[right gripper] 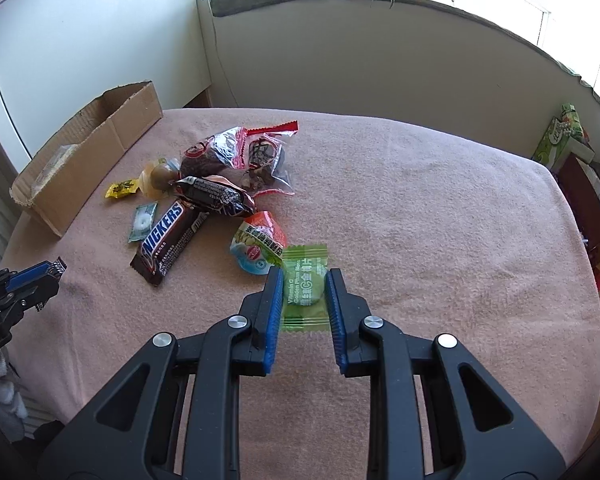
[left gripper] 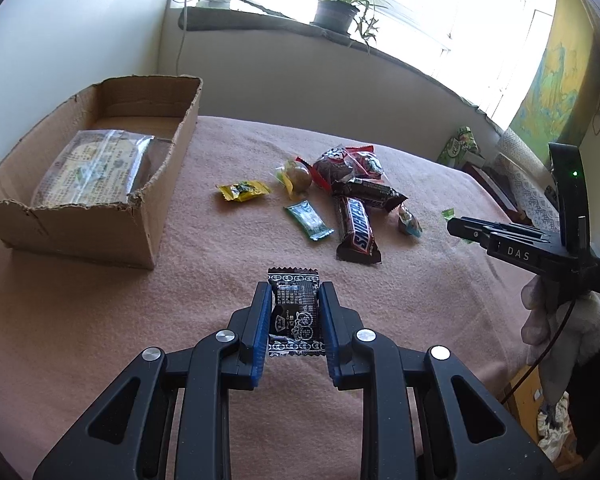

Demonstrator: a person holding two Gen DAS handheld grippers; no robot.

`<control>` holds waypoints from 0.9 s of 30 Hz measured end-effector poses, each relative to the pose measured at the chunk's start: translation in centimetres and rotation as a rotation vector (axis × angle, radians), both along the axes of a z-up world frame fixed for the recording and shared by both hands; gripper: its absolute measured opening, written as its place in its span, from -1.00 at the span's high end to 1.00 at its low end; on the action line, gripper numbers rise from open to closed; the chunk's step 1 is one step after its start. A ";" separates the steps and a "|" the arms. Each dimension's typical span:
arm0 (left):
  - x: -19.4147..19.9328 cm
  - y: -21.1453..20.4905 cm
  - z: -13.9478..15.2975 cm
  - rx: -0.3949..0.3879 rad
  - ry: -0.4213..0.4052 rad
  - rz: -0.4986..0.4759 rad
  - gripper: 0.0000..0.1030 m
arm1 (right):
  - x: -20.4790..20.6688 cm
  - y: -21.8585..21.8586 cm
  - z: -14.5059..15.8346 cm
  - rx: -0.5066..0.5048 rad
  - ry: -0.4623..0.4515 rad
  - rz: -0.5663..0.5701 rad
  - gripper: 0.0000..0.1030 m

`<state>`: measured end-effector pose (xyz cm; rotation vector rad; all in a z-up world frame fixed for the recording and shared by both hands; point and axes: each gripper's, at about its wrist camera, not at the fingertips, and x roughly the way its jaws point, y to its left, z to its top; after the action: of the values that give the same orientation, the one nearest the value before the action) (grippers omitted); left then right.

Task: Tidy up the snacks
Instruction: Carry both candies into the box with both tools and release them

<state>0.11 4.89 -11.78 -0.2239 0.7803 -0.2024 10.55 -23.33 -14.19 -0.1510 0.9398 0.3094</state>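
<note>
At far left stands the cardboard box (left gripper: 100, 168), open-topped with a torn rim. One clear-wrapped packet (left gripper: 90, 166) lies inside; nothing else is visible in it. By this evidence the sorting is judged at an early stage.

Ahead of the left tool (left gripper: 296, 312), a black wrapped snack (left gripper: 296, 312) sits between the blue pads, which bracket it closely. Whether it is lifted clear of the pink-covered surface (left gripper: 100, 320) cannot be told.

Mid-surface, the loose pile is outstanding: a yellow candy (left gripper: 242, 191), a green mint packet (left gripper: 309, 221), a Snickers bar (left gripper: 357, 229), a second dark bar (left gripper: 370, 193), a red-sealed bag of dried fruit (left gripper: 348, 164) and a small jelly cup (right gripper: 258, 249).

To the right, the right tool (right gripper: 303, 294) stands narrowly parted around a green plum-slice candy (right gripper: 304, 286); pads flank the wrapper, and firm contact cannot be confirmed. The candy lies just beside the jelly cup, well apart from the box.
</note>
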 end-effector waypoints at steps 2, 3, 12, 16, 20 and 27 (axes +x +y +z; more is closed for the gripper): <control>-0.1 0.6 0.7 -0.003 -0.017 0.007 0.56 | -0.2 0.8 0.9 0.006 -0.014 0.016 0.56; 0.0 0.8 1.0 -0.004 -0.024 0.010 0.56 | -0.3 1.2 1.3 0.008 -0.022 0.025 0.56; 0.5 5.1 3.7 -0.001 -0.085 0.074 0.56 | -0.2 6.5 4.6 0.064 -0.073 0.122 0.56; 1.1 7.4 4.6 0.007 -0.108 0.117 0.57 | 0.2 9.4 5.5 0.088 -0.086 0.171 0.56; 2.0 9.8 5.0 0.015 -0.122 0.162 0.57 | 0.8 12.6 5.8 0.100 -0.092 0.220 0.56; 3.2 13.1 5.1 0.017 -0.129 0.223 0.57 | 1.6 18.1 6.1 0.122 -0.088 0.298 0.56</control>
<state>3.26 17.94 -6.73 -0.2775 0.6236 0.0008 12.14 -5.23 -8.13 -0.1912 0.8083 0.6297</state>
